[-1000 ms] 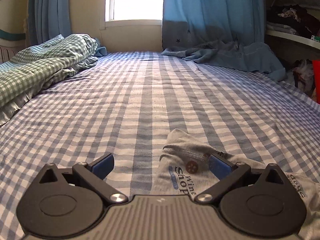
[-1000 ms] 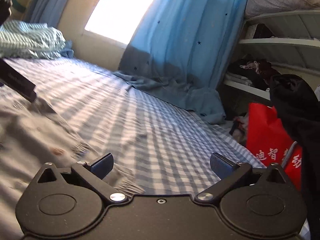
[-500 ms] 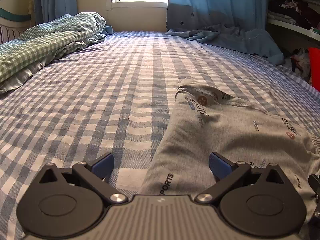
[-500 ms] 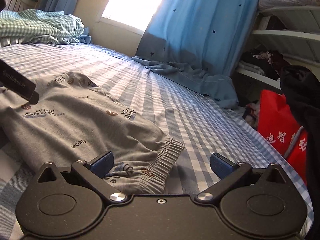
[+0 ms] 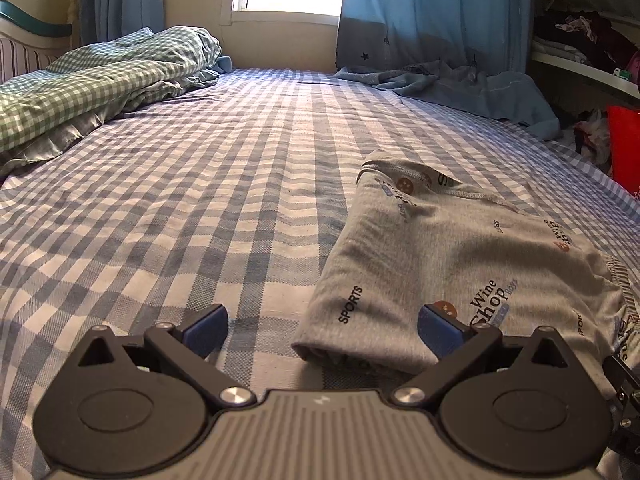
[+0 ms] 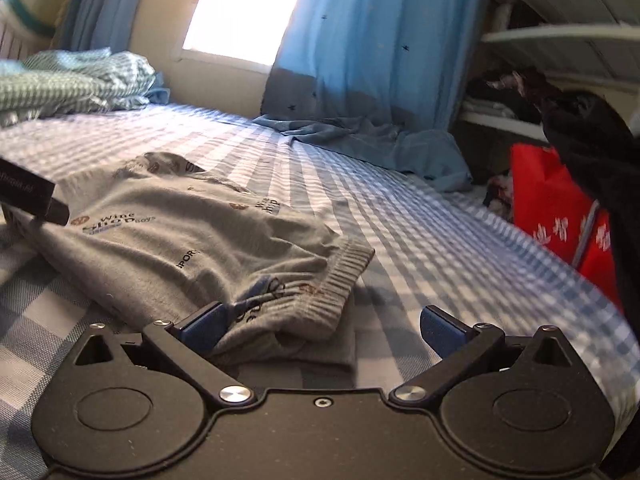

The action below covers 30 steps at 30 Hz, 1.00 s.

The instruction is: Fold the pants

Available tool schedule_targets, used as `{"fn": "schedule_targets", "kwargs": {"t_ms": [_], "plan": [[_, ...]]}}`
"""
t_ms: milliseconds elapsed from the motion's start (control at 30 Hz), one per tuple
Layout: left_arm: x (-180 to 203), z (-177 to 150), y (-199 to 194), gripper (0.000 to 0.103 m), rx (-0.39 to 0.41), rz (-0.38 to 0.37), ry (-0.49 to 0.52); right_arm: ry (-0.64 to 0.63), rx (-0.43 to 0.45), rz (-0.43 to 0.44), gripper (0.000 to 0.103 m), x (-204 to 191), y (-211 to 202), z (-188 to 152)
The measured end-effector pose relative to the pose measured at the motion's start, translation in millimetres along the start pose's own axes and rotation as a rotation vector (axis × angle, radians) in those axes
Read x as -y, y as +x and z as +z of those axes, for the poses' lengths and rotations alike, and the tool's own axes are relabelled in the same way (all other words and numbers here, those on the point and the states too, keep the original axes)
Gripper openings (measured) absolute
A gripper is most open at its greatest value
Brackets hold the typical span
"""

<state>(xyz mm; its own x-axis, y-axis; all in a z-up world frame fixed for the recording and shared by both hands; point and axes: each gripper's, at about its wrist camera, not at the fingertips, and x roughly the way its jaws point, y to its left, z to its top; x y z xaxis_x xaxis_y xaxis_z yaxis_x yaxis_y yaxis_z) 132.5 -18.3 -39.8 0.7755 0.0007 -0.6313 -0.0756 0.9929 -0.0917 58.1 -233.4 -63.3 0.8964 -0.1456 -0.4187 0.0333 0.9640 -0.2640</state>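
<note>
Grey printed pants (image 5: 452, 256) lie folded on the blue checked bed (image 5: 200, 200); they also show in the right wrist view (image 6: 192, 240). My left gripper (image 5: 322, 326) is open, just short of the near folded edge, its right pad over the cloth. My right gripper (image 6: 322, 326) is open and empty, close above the ribbed waistband (image 6: 340, 280), its left pad over the cloth. Part of the left gripper shows as a black bar at the left of the right wrist view (image 6: 32, 200).
A green checked quilt (image 5: 88, 88) is bunched at the far left. A blue curtain (image 5: 436, 20) hangs by the window, its hem on the bed. Shelves with clothes (image 5: 580, 44) and a red bag (image 6: 556, 208) stand to the right.
Both grippers have drawn back and lifted from the pants, so more of the folded cloth is in view. Both stay open.
</note>
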Motion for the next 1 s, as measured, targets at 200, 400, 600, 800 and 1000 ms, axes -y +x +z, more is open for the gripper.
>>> {"fn": "schedule_targets", "kwargs": {"t_ms": [200,400,600,800,1000], "plan": [[-10,-8,-10,0.102,0.022,-0.03,-0.008,0.104,0.002,0.021,0.102,13,-9,-7],[-23,-16,-19,0.103,0.045,-0.066,-0.04,0.196,0.038,-0.051,0.102,37,-17,-10],[-23,-15,-20,0.103,0.05,-0.07,-0.049,0.187,-0.055,-0.067,0.102,42,-6,-24],[-24,-3,-23,0.103,0.082,-0.093,-0.009,0.234,0.004,-0.031,0.102,64,-14,-20],[-11,17,-15,0.103,0.125,-0.15,0.05,0.301,0.009,0.137,0.102,89,9,2]]}}
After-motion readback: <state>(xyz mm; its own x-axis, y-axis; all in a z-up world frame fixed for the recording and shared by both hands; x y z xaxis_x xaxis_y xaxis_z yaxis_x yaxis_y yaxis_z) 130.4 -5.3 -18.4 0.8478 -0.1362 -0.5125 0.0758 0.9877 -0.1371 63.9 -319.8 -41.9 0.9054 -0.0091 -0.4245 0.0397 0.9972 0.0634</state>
